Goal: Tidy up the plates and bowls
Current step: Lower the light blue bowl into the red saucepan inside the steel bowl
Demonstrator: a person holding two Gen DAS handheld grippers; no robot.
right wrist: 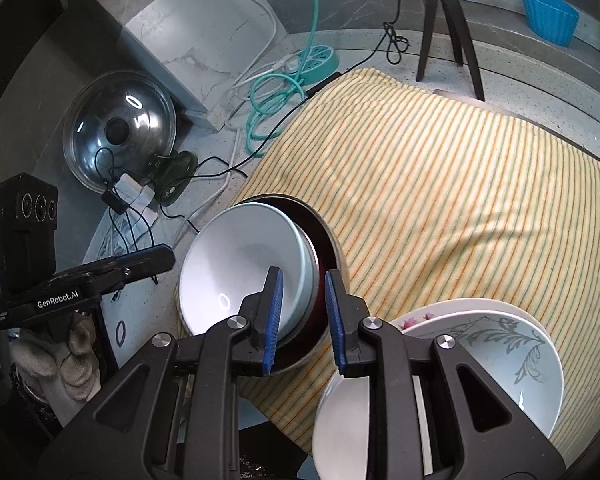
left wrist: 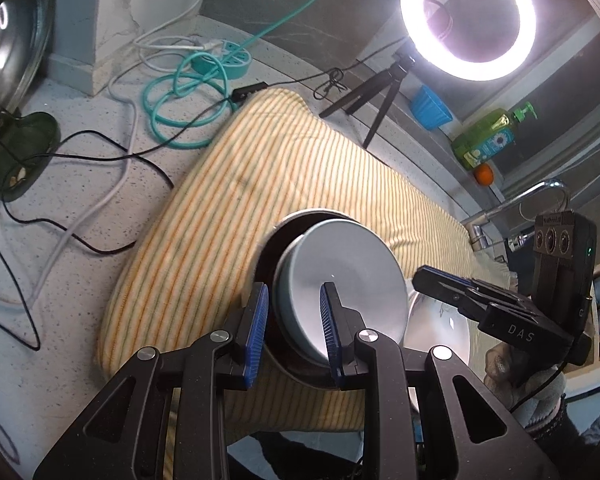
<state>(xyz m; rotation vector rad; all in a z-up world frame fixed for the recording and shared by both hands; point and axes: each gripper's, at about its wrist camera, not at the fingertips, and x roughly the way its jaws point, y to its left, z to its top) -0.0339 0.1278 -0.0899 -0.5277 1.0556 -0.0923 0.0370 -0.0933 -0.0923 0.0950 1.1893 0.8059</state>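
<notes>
A pale blue-white bowl (left wrist: 340, 292) sits nested inside a dark red bowl (left wrist: 272, 248) on the striped yellow towel (left wrist: 260, 168). My left gripper (left wrist: 294, 326) is open, its blue pads either side of the near rims. In the right wrist view my right gripper (right wrist: 304, 316) is open around the far rims of the same white bowl (right wrist: 240, 272) and dark red bowl (right wrist: 324, 248). A floral bowl (right wrist: 512, 356) sits on white plates (right wrist: 344, 412) at the lower right.
A glass pot lid (right wrist: 120, 132) leans at the back left. Cables and a teal power strip (right wrist: 312, 60) lie on the speckled counter. A ring light (left wrist: 468, 20) on a tripod (right wrist: 448, 20), a blue cup (right wrist: 548, 16), a soap bottle (left wrist: 488, 140) and a faucet (left wrist: 520, 200) stand behind.
</notes>
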